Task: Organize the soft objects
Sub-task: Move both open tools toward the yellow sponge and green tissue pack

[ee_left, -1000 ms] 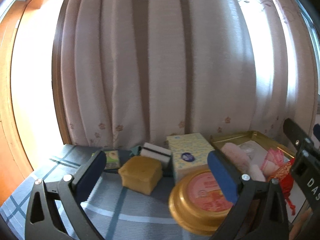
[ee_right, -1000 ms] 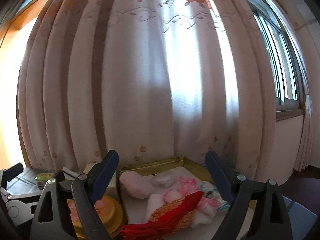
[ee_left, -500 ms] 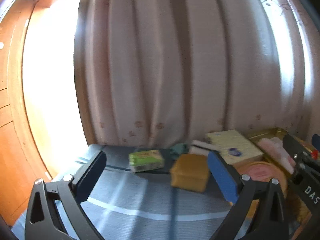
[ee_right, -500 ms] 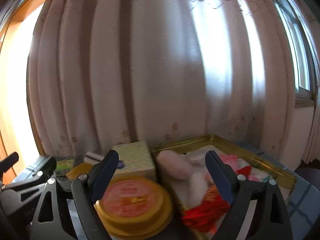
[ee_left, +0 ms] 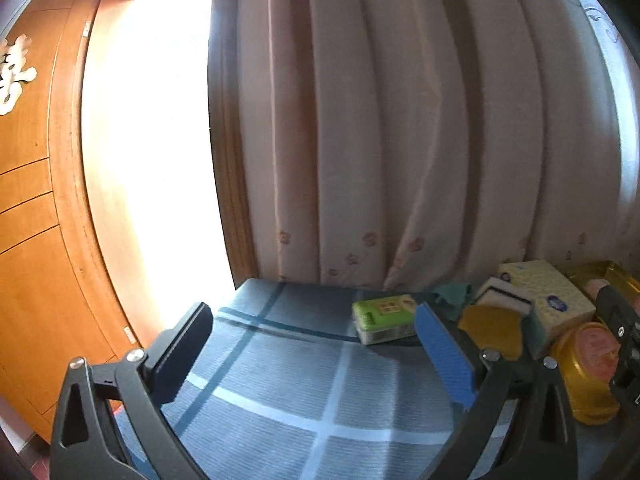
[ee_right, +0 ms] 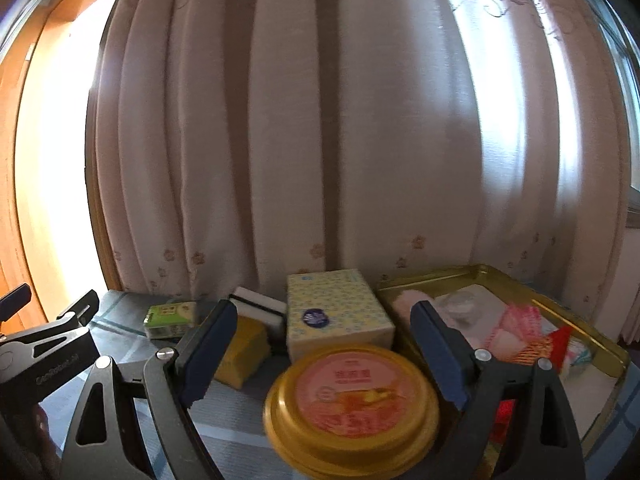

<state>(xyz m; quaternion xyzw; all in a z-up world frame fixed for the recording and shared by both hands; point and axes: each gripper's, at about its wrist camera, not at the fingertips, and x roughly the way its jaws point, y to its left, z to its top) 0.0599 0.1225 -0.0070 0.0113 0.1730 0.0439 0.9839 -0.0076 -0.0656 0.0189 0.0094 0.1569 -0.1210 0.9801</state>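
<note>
Both views have swung leftward off the gold tray [ee_right: 576, 320] of soft things toward the yellow sponge [ee_right: 240, 356] (likely next), left gripper [ee_left: 312, 354] and right gripper [ee_right: 320, 354] released, empty.

free: blue cloth [ee_left: 304, 396] left; blocked: yellow tub [ee_right: 352, 404], tissue box [ee_right: 336, 316]

— How many boxes are counted on the cloth?
— Two: one green pack [ee_right: 170, 319] and one pale tissue box [ee_right: 336, 312].
— And sponges?
— Two are seen: one yellow sponge [ee_right: 240, 354], one white-and-black sponge [ee_right: 260, 308].
— Containers?
— One round yellow tub [ee_right: 352, 404] and one gold tray [ee_right: 592, 332]; the soft items heaped inside cannot be counted.
</note>
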